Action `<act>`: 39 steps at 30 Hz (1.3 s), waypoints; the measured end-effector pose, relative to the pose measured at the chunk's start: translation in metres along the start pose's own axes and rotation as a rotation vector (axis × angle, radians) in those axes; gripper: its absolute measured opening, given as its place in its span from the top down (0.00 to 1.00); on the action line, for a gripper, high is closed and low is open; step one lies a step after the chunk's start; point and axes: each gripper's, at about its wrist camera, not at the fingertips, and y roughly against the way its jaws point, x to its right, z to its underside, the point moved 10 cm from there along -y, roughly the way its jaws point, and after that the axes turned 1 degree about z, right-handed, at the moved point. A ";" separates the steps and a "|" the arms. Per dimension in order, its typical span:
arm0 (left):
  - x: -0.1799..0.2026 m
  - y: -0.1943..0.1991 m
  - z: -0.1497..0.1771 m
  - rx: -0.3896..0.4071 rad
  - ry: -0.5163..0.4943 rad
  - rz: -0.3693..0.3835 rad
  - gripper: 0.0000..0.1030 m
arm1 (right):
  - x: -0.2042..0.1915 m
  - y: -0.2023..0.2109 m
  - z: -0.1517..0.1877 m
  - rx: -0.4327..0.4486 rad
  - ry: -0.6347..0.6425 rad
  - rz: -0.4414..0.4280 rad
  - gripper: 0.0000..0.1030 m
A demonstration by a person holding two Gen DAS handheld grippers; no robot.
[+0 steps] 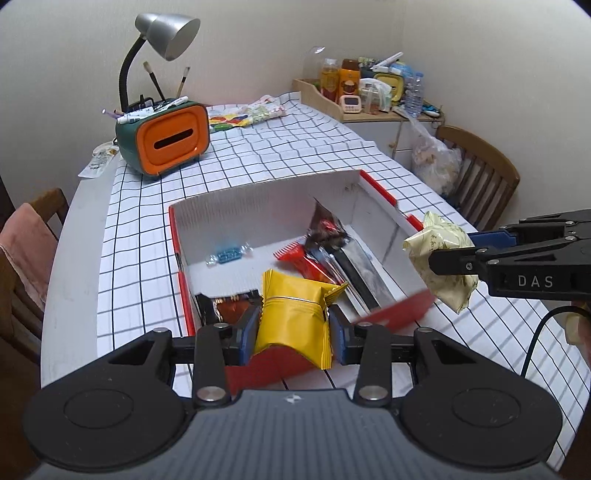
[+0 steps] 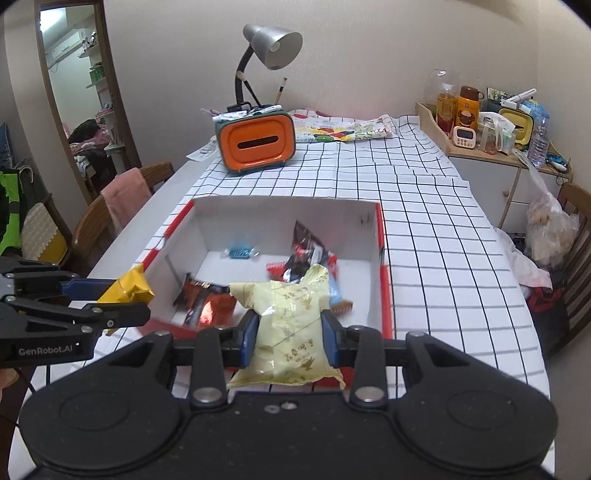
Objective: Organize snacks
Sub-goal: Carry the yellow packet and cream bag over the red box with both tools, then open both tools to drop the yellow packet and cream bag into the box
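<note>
A red-rimmed white cardboard box (image 1: 266, 206) (image 2: 280, 218) sits on the checked tablecloth. Inside lie a blue candy (image 1: 227, 254) (image 2: 240, 253), red and dark snack packets (image 1: 325, 243) (image 2: 306, 254) and an orange-brown packet (image 1: 232, 308) (image 2: 207, 302). My left gripper (image 1: 293, 328) (image 2: 122, 295) is shut on a yellow snack packet (image 1: 291, 317) (image 2: 129, 288) above the box's near left edge. My right gripper (image 2: 290, 332) (image 1: 454, 254) is shut on a pale cream snack packet (image 2: 291, 332) (image 1: 439, 258) above the box's near right edge.
An orange and green pen holder (image 1: 166, 136) (image 2: 256, 142) with a grey desk lamp (image 1: 166, 33) (image 2: 273, 44) stands at the table's far end, beside a colourful cloth (image 1: 243, 116) (image 2: 340, 131). A cluttered side cabinet (image 1: 373, 88) (image 2: 491, 125) and wooden chairs (image 1: 480, 173) (image 2: 110, 210) flank the table.
</note>
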 end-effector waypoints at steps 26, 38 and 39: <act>-0.050 -0.104 -0.014 -0.281 0.001 -0.121 0.61 | -0.037 -0.111 -0.005 -0.232 0.177 -0.113 0.66; -0.038 -0.109 -0.001 -0.295 -0.069 -0.138 0.54 | -0.027 -0.107 0.005 -0.253 0.139 -0.106 0.66; -0.037 -0.107 -0.001 -0.291 -0.069 -0.138 0.52 | -0.027 -0.106 0.004 -0.251 0.134 -0.104 0.66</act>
